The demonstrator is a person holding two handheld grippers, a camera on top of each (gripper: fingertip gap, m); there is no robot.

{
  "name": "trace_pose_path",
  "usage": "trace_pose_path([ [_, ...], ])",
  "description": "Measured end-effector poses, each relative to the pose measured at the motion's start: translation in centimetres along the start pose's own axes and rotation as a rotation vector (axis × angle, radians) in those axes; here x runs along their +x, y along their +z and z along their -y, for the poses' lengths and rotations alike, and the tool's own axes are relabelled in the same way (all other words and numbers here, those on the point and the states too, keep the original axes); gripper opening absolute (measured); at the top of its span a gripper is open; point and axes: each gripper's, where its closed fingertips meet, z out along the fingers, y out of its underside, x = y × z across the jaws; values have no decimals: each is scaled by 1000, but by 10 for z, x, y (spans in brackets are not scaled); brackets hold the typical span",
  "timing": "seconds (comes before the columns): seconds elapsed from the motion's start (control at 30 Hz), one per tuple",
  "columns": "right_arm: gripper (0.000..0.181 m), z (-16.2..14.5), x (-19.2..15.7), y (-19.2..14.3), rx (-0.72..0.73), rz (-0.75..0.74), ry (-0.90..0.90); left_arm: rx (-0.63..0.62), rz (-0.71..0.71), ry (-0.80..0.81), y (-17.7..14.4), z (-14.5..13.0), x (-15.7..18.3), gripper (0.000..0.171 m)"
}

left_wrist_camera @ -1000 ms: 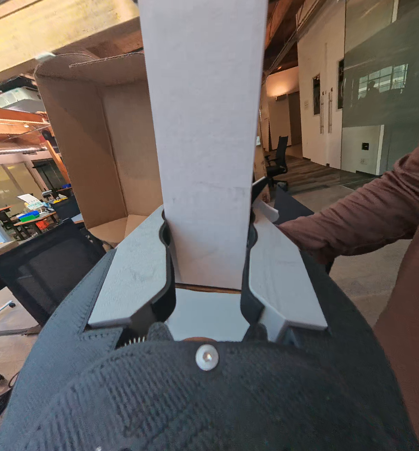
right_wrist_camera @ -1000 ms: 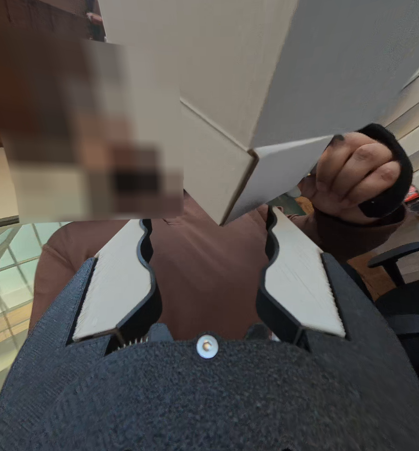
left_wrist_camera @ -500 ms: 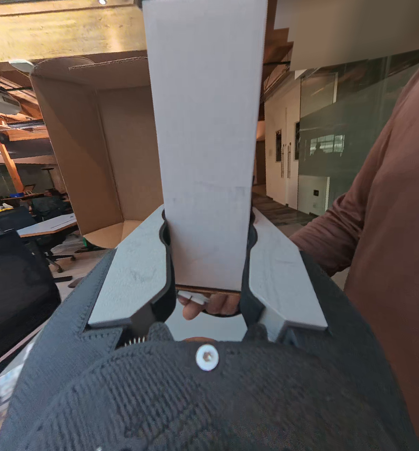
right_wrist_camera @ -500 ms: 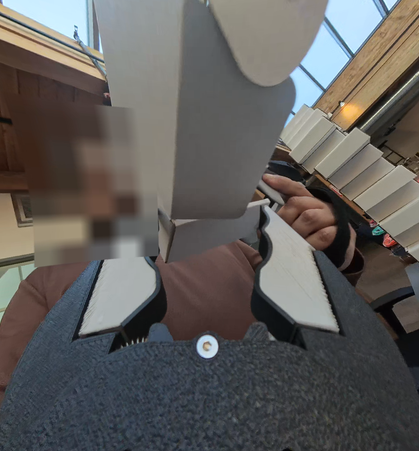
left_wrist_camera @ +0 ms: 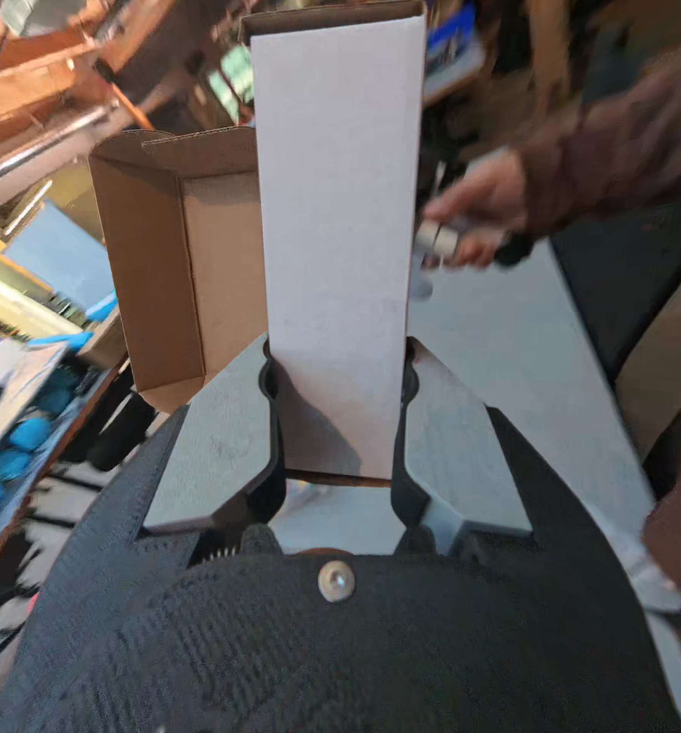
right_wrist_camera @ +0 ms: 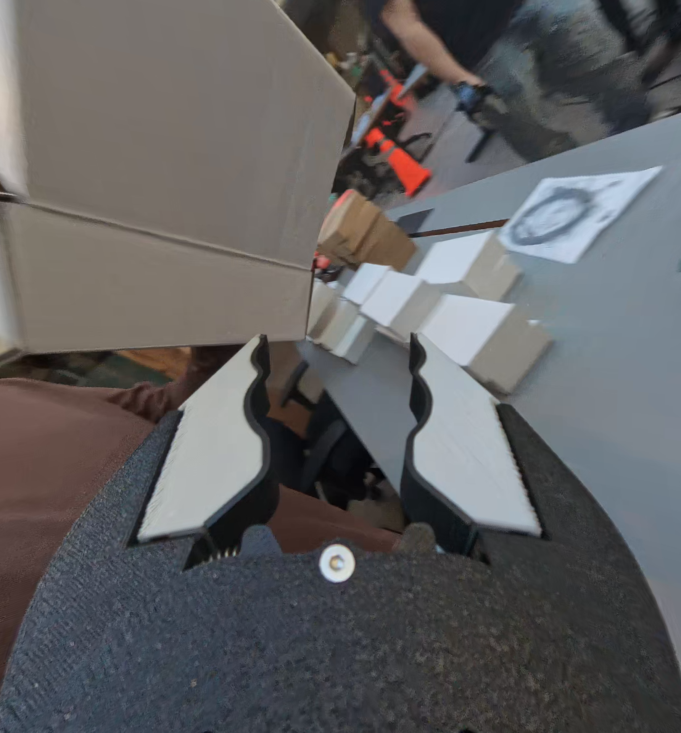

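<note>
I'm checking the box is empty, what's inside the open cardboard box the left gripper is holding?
The brown interior of the cardboard box shows bare walls, nothing in it. The white panel clamped in the left gripper covers the rest.

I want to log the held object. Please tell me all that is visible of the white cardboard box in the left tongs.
The white cardboard box is unfolded corrugated card, white outside and brown inside. The left tongs clamp one narrow white panel from both sides. This panel stands upright and its brown edge shows below. Behind it, brown inner walls form an open tray. The box is above a grey table.
</note>
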Motion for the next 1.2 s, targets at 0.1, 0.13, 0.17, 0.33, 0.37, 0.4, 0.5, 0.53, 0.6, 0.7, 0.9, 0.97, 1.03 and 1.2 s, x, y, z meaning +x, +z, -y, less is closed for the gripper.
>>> trace_pose_path([
  [0.1,63,4,12,-28,-53,-266,-119,-353,71,227,21,-73,2,61],
  [0.13,68,1,11,-31,-90,-306,-145,-431,69,308,28,-92,7,61],
  [0.17,79,-2,12,-32,-128,-342,-157,-492,66,392,35,-107,12,61],
  [0.33,81,4,35,-32,-161,-499,-189,-589,80,608,61,-142,17,61],
  [0.37,84,4,40,-29,-159,-504,-157,-600,95,642,63,-144,15,61],
  [0.4,85,3,48,-25,-159,-525,-130,-604,105,673,65,-146,15,61],
  [0.5,85,2,74,-10,-156,-568,-112,-572,98,759,71,-143,27,61],
  [0.53,81,2,83,-5,-155,-585,-117,-555,87,774,72,-142,35,61],
  [0.6,50,-4,101,5,-153,-599,-114,-532,68,786,73,-142,51,61],
  [0.7,20,-19,120,14,-155,-606,-109,-548,67,738,67,-154,70,62],
  [0.9,0,-41,157,17,-161,-612,-111,-522,90,436,49,-184,103,67],
  [0.97,0,-40,174,14,-156,-583,-137,-530,81,276,47,-188,116,79],
  [1.03,0,-37,196,6,-161,-576,-215,-539,63,142,47,-189,128,79],
  [1.2,1,-55,257,-6,-282,-517,-355,-675,63,-72,45,-209,150,78],
])
